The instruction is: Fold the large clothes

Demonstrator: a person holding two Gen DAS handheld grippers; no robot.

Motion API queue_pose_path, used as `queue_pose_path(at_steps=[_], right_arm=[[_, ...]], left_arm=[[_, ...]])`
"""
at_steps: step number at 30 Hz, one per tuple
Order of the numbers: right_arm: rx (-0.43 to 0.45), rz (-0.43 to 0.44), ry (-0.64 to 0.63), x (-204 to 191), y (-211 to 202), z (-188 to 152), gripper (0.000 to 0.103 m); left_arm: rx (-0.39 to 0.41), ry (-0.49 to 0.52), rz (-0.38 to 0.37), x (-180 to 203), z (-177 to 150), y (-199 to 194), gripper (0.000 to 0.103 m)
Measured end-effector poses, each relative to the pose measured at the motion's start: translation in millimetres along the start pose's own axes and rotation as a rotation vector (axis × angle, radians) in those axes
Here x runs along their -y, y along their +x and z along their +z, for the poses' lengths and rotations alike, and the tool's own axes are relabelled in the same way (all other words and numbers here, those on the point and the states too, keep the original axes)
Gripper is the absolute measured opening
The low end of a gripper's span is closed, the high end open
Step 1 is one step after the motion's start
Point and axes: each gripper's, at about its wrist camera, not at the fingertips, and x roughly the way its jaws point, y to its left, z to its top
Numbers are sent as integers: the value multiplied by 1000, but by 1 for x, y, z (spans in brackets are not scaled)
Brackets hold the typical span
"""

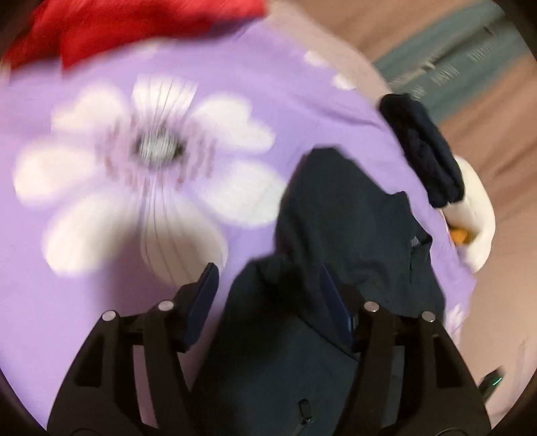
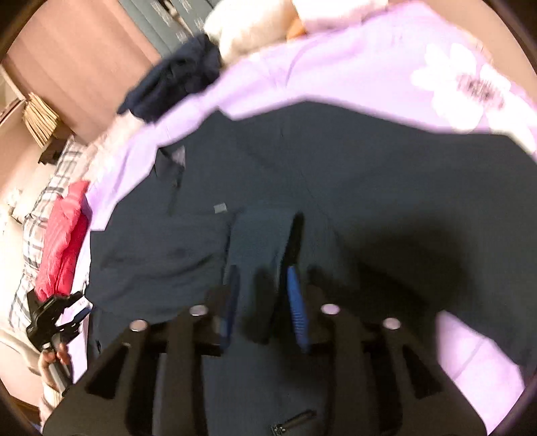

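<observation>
A large dark navy garment [image 2: 335, 174] lies spread on a purple bedspread with white flowers [image 1: 100, 161]. In the left wrist view it [image 1: 335, 218] runs from the frame bottom up between my fingers. My left gripper [image 1: 268, 285] is open, its fingers wide apart, with a fold of the dark garment lying between them. My right gripper [image 2: 261, 288] sits over the dark garment with its blue pads [image 2: 297, 302] close together around a fold of the cloth. The left gripper [image 2: 57, 318] and its hand show at the far left of the right wrist view.
A red garment [image 1: 117, 30] lies at the far edge of the bedspread; it also shows in the right wrist view [image 2: 63, 241]. A small dark bundle [image 1: 423, 147] and a white plush toy [image 1: 473, 208] lie at the bedspread's edge. A plaid pillow [image 2: 43, 201] lies left.
</observation>
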Motion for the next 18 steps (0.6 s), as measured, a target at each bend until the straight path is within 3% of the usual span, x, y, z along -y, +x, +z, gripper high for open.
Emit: queue_pose_path(at_steps=[4,7,11,14,17,18], right_arm=[[54,18,-113,-17,-3,2,36],[-4,51,-202,-38,21,-3,36],[-94,-87,-299,-47,61,-17,36],[-83,-60,-298,-40,63,-19,36],[-91,-55,-248,-39,47,-16,38],[-66,-22,-216,-36,30,-17,41]], left_arm=[[13,271,64,55,5,6,59],[-25,431,128,88,-9,37,53],[-86,459,231,73,-25,75,54],[-75,480,227,68,-31,73,54],[-94,450,182,72,-27,54,69],[-80,452,149,74,-30,39,83]])
